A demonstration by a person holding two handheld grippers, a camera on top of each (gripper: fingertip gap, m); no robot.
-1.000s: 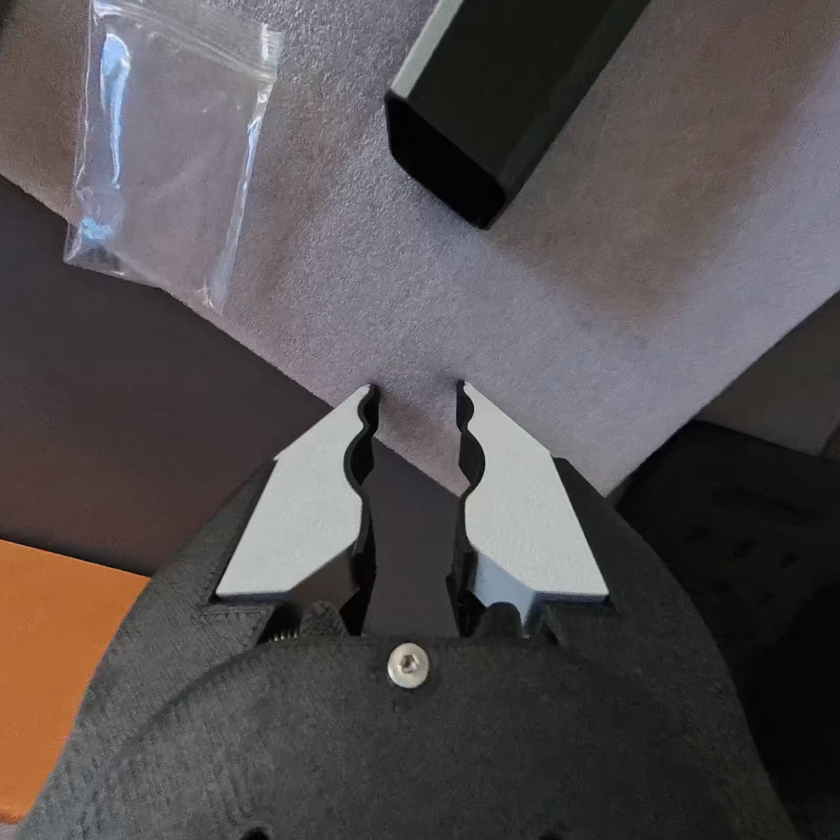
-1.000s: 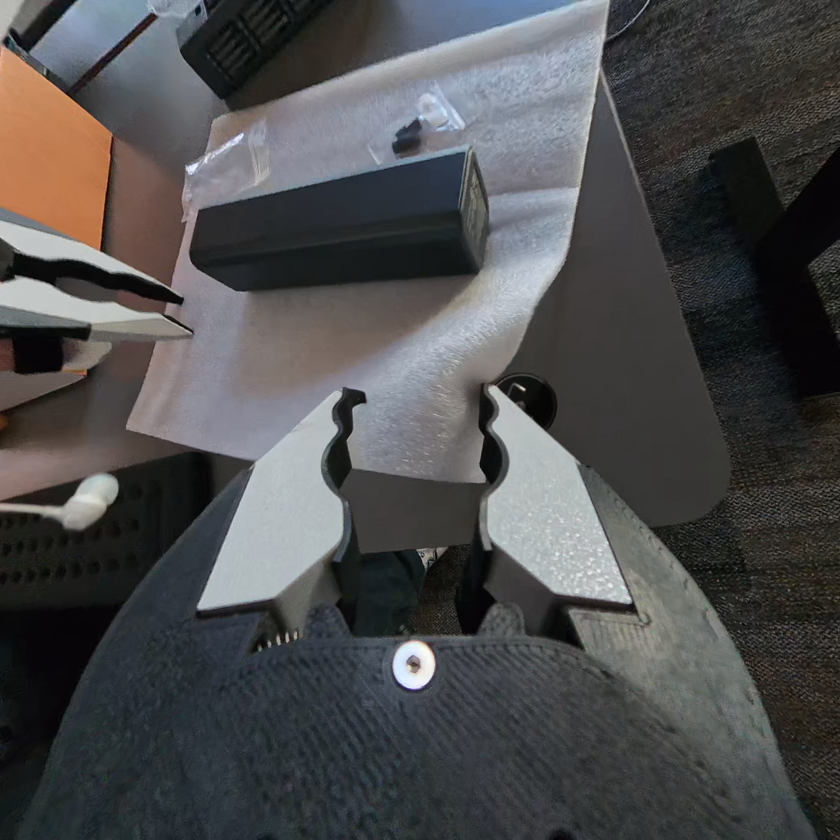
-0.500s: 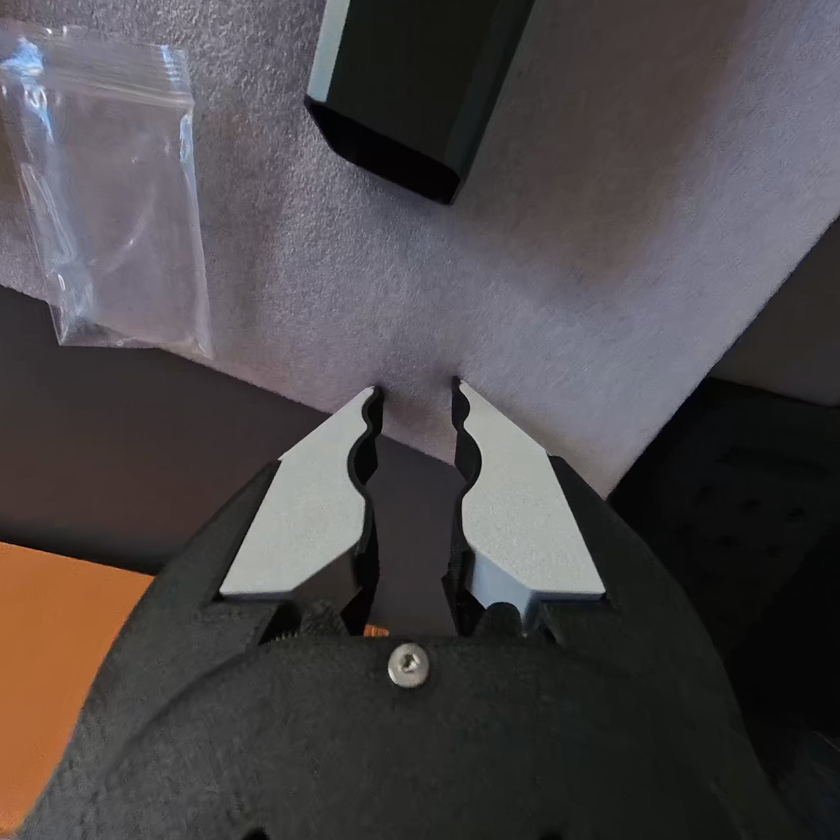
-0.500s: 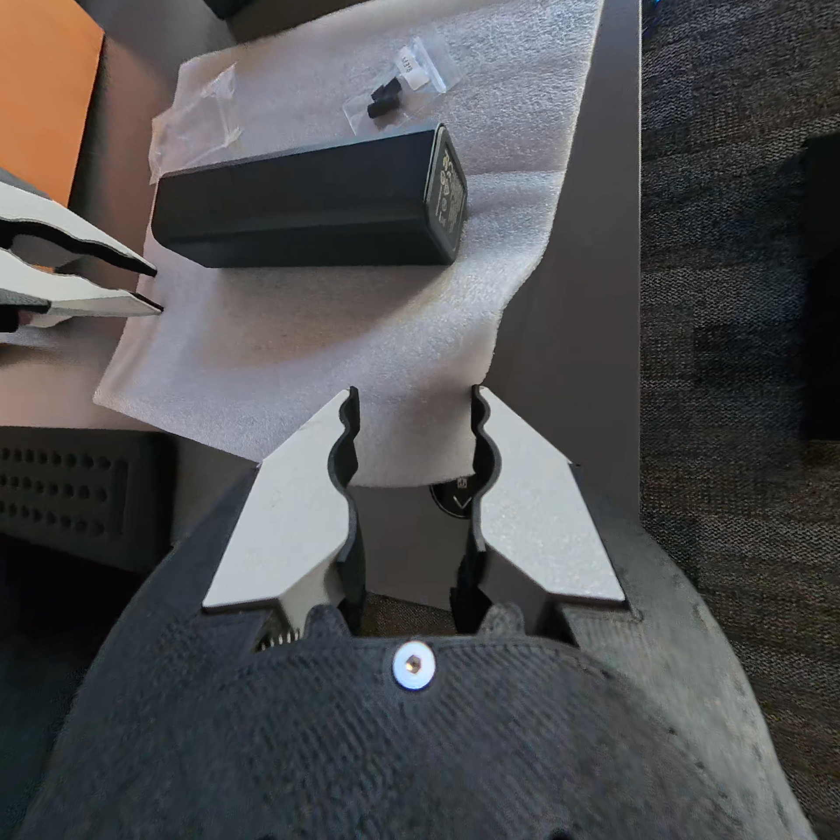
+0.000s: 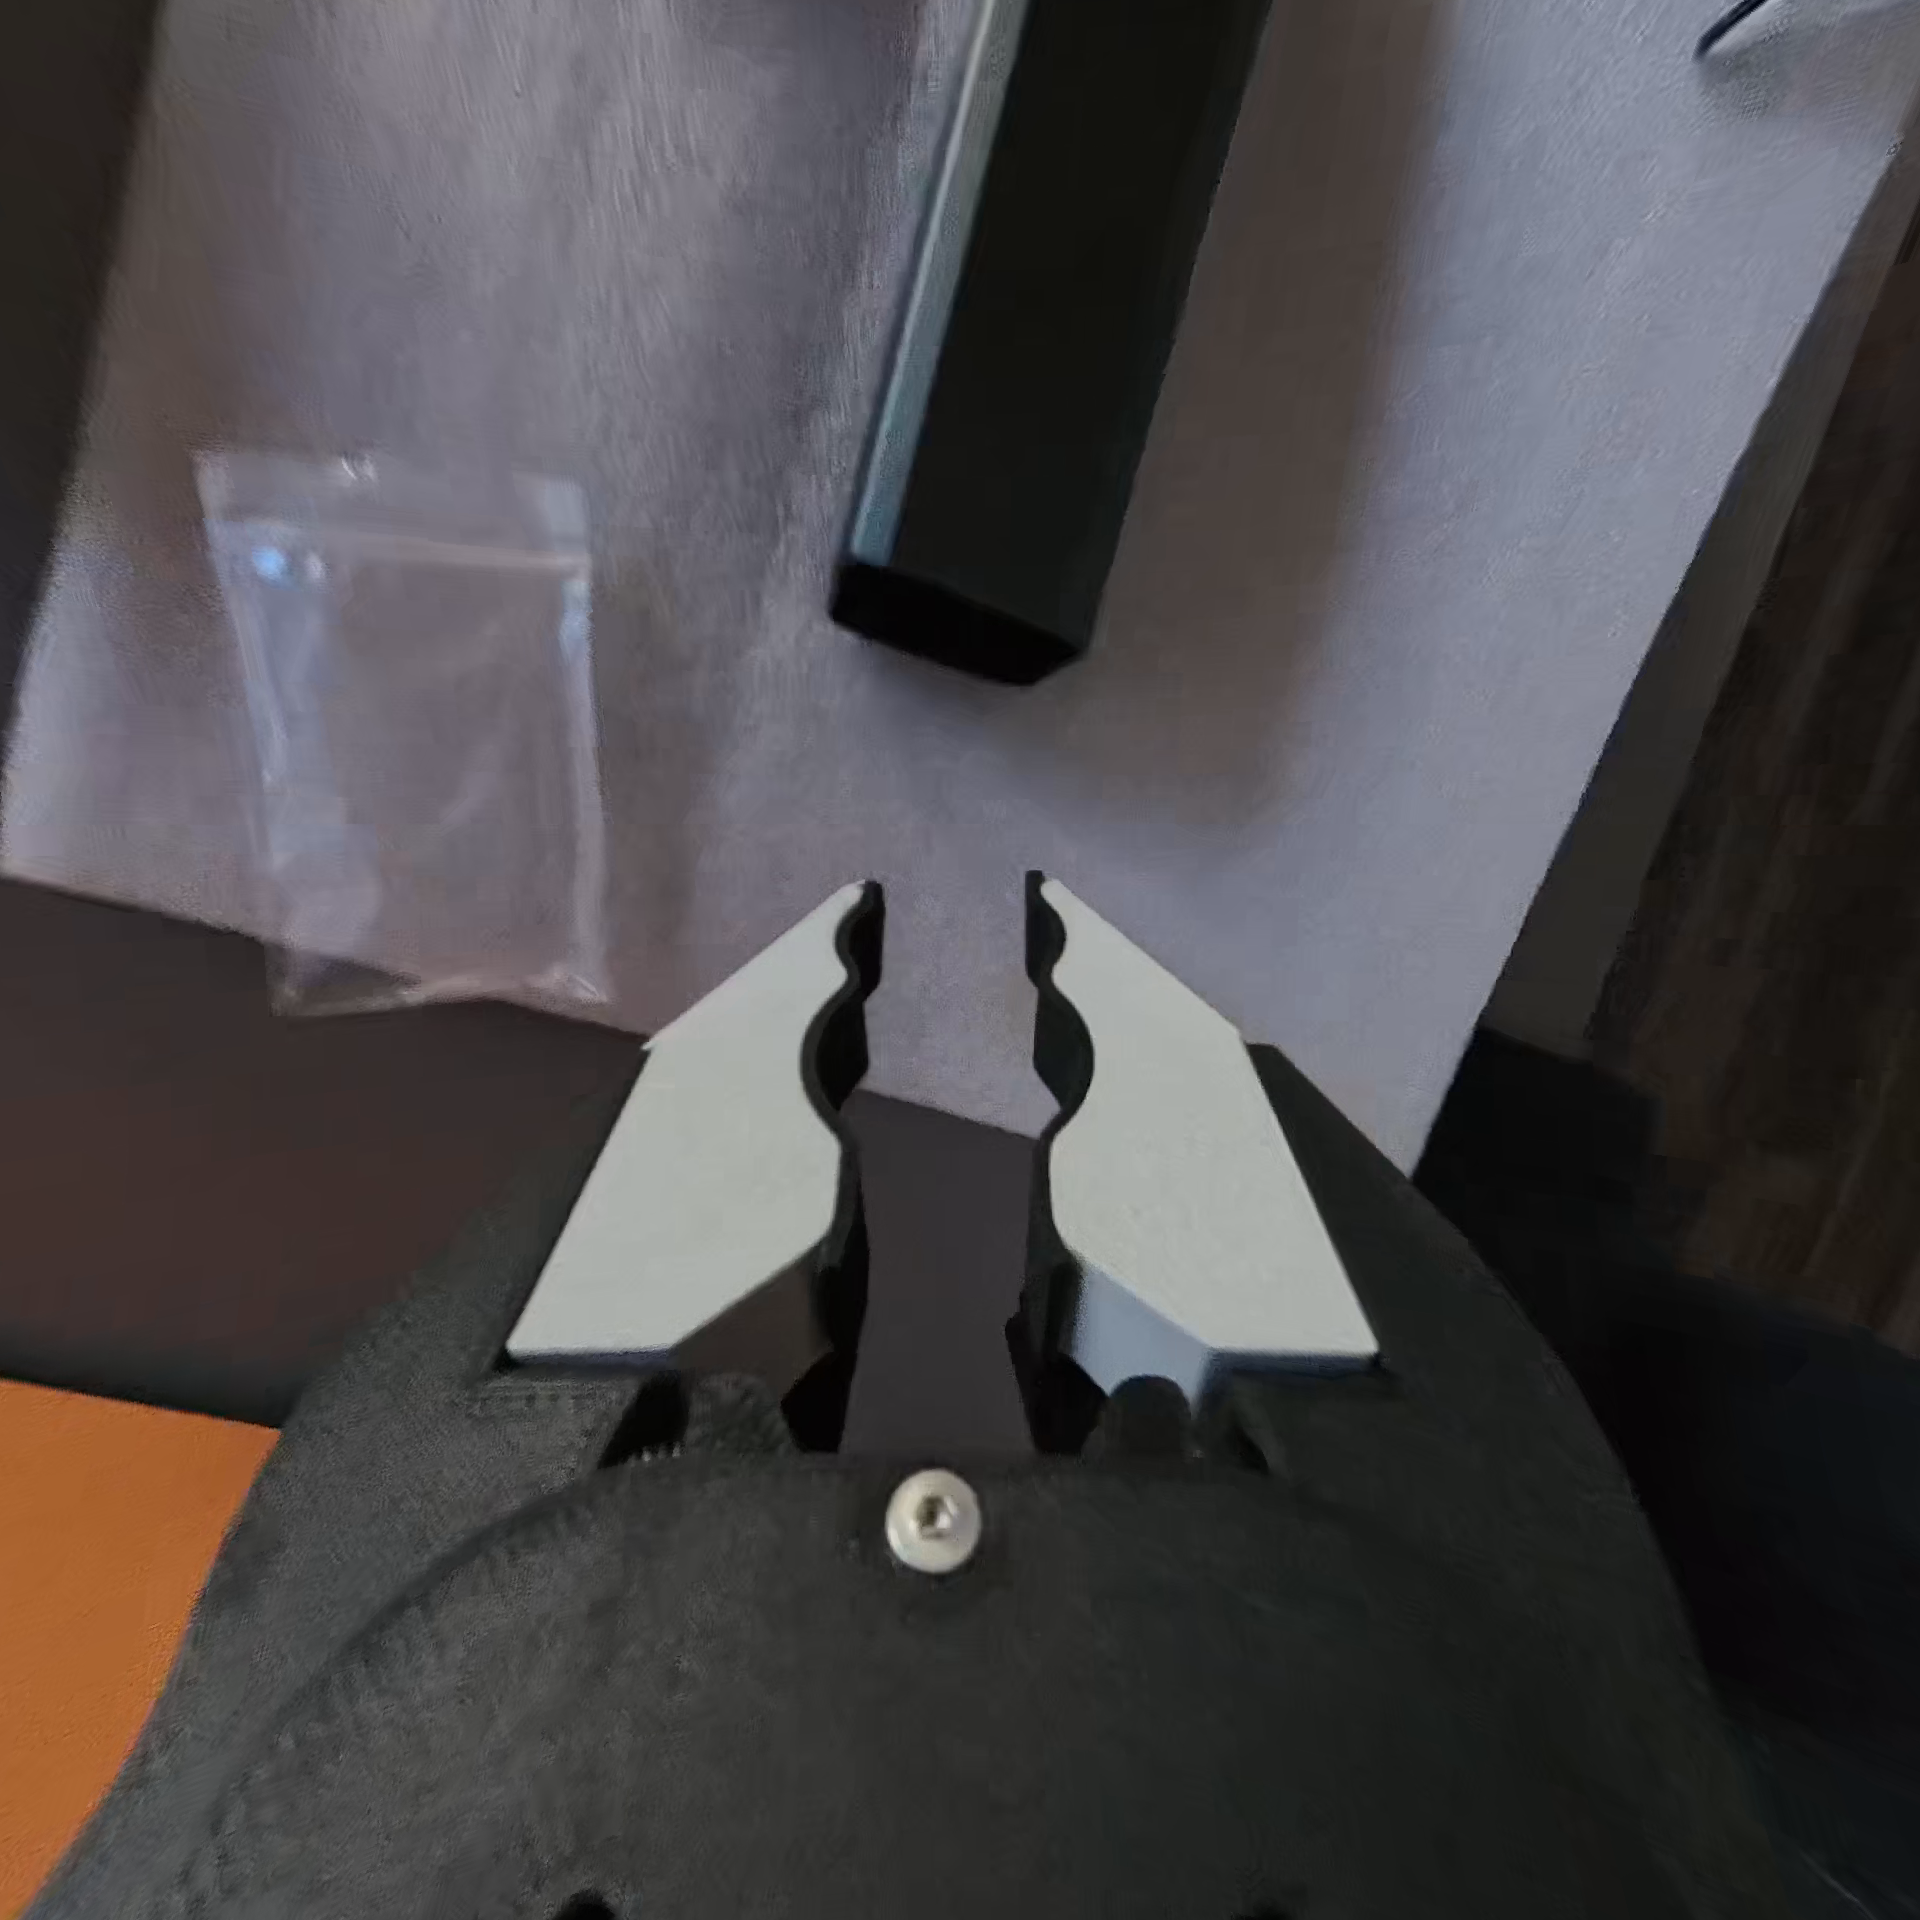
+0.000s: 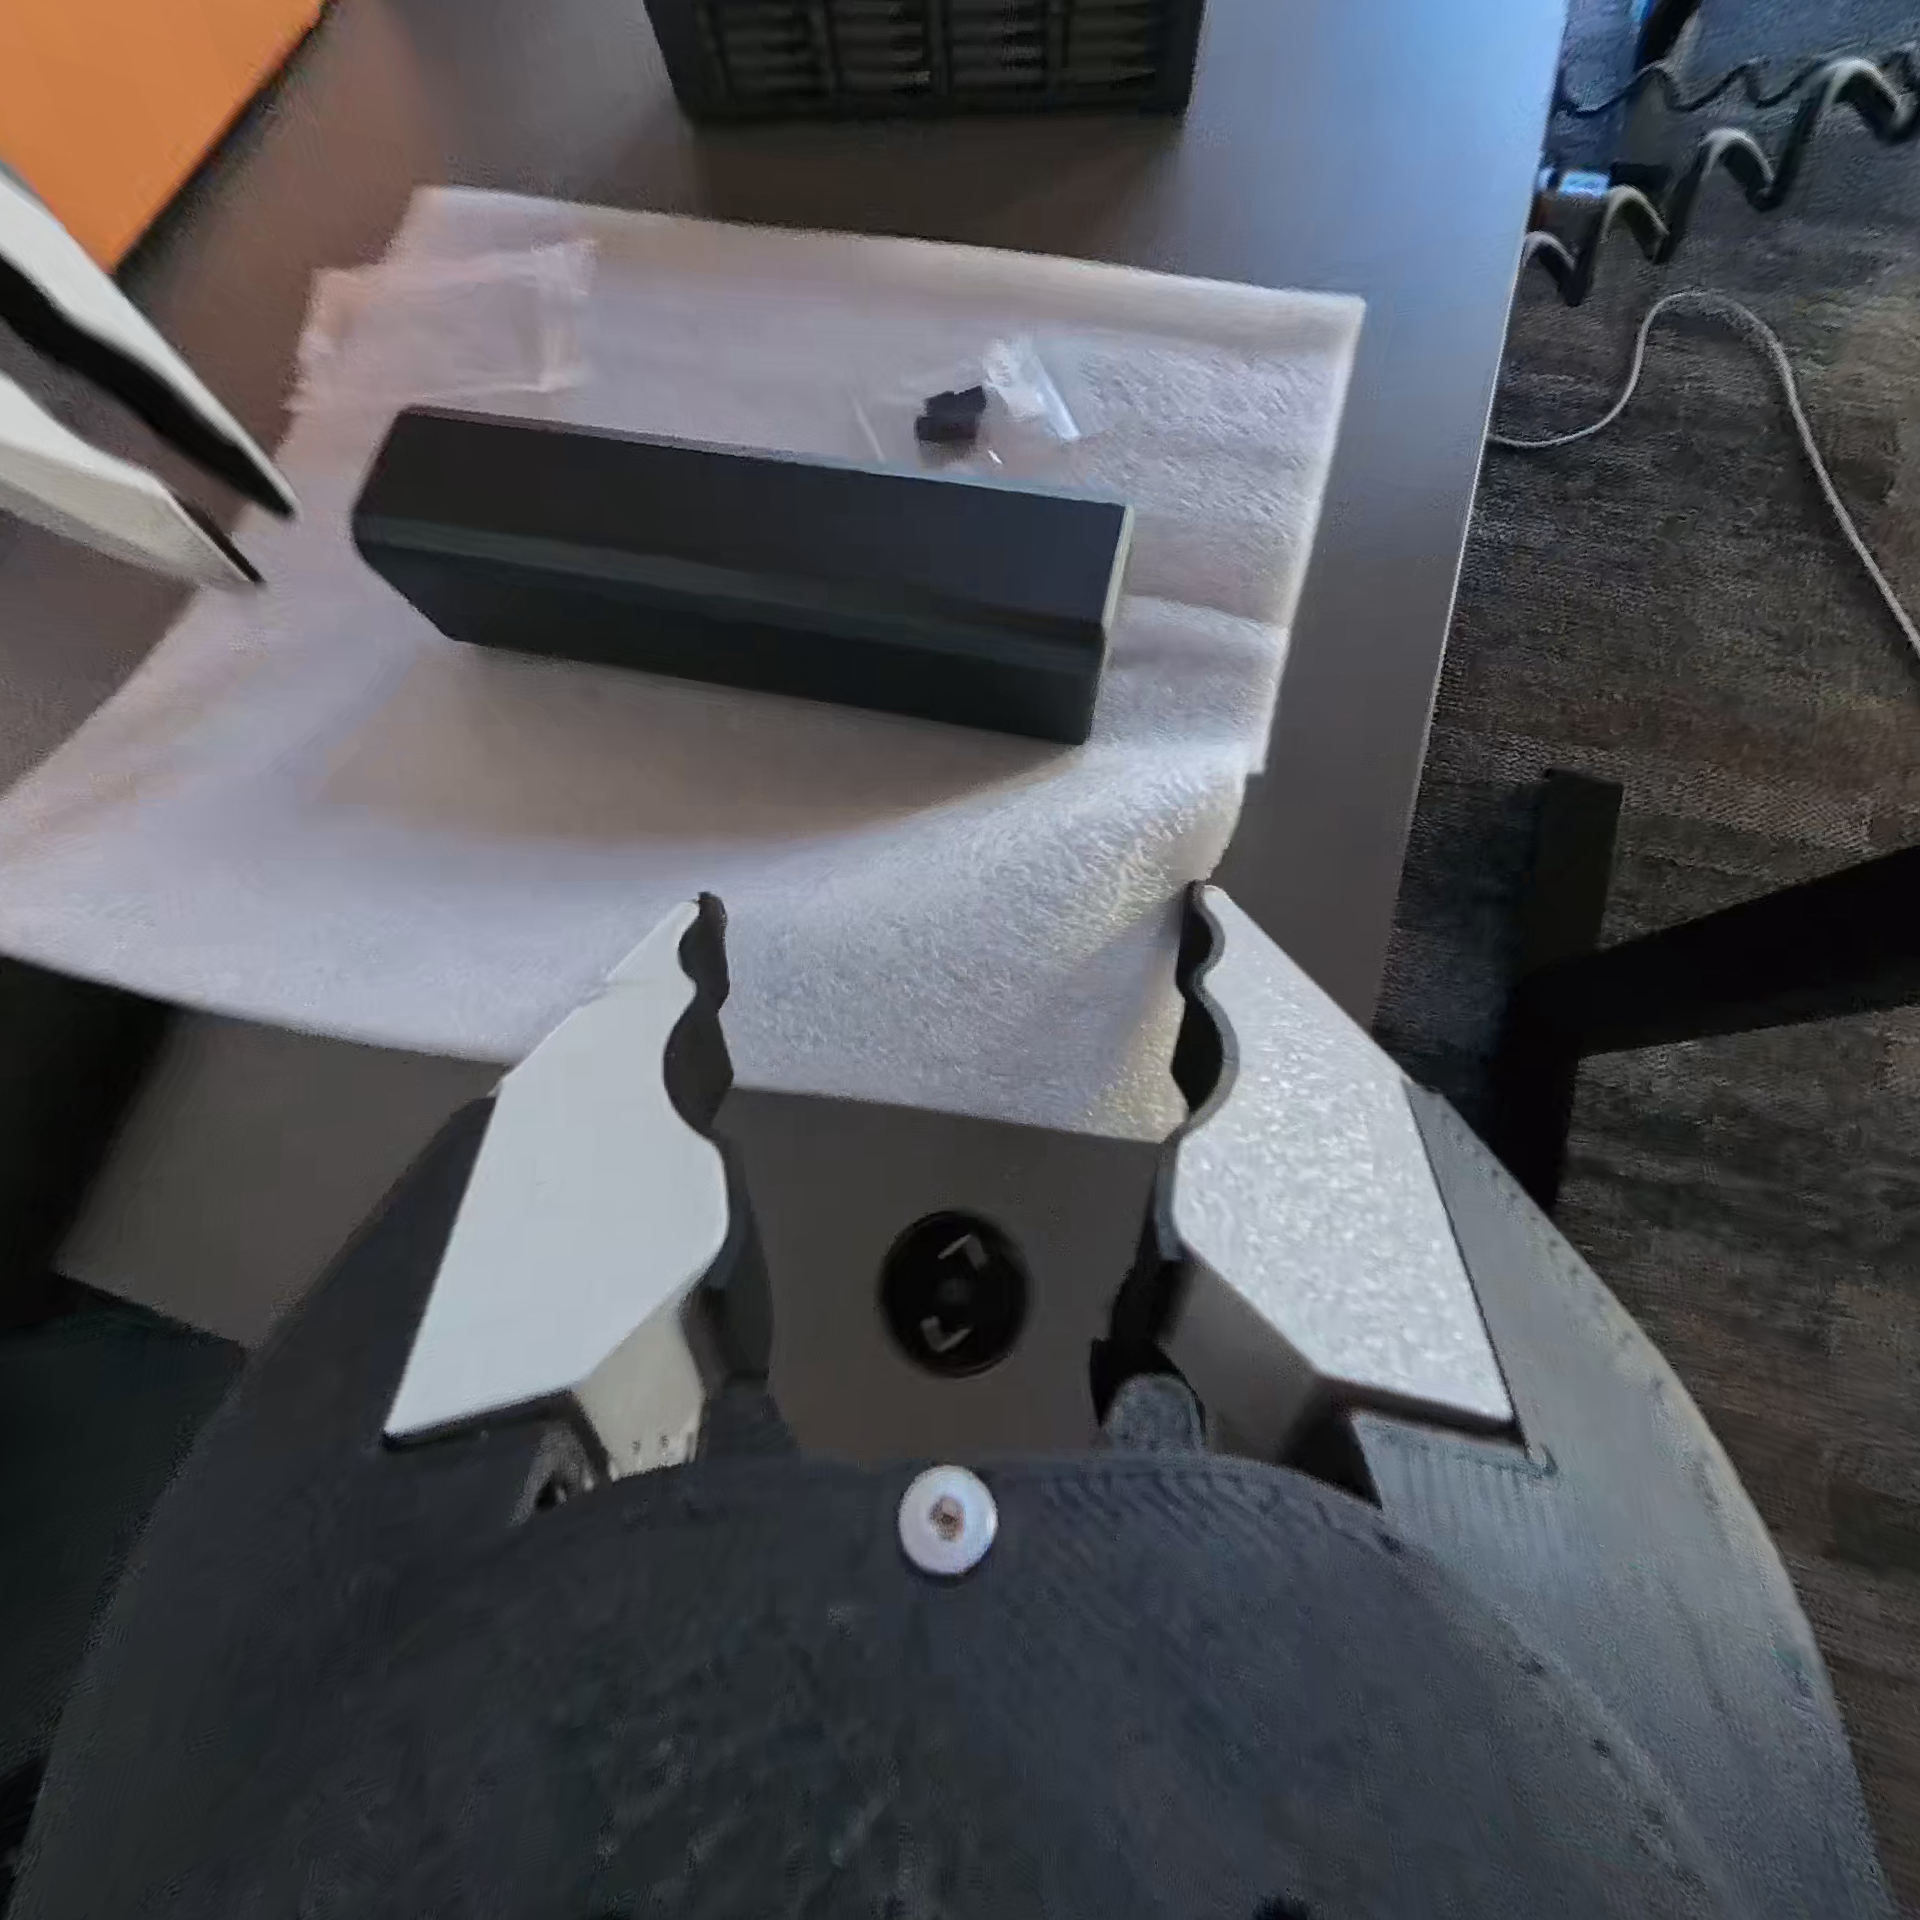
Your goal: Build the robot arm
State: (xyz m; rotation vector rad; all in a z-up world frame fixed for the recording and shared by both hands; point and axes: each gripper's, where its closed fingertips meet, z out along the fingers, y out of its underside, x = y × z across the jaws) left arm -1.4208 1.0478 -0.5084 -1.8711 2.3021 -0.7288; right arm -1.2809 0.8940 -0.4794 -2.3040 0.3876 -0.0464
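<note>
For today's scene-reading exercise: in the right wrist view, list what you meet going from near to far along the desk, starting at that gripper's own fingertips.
Right gripper → foam sheet → black box → small bag with a black part → bare desk → black slotted case.

L wrist cam sits close above the near-left edge of the foam sheet (image 5: 1351, 520), looking down and fwd at the end of the black box (image 5: 997, 436). R wrist cam is higher and further back, near the table's (image 6: 1351, 156) near-right corner, facing far-left. Both share sheet, box, clear bag (image 5: 416, 748)
</note>
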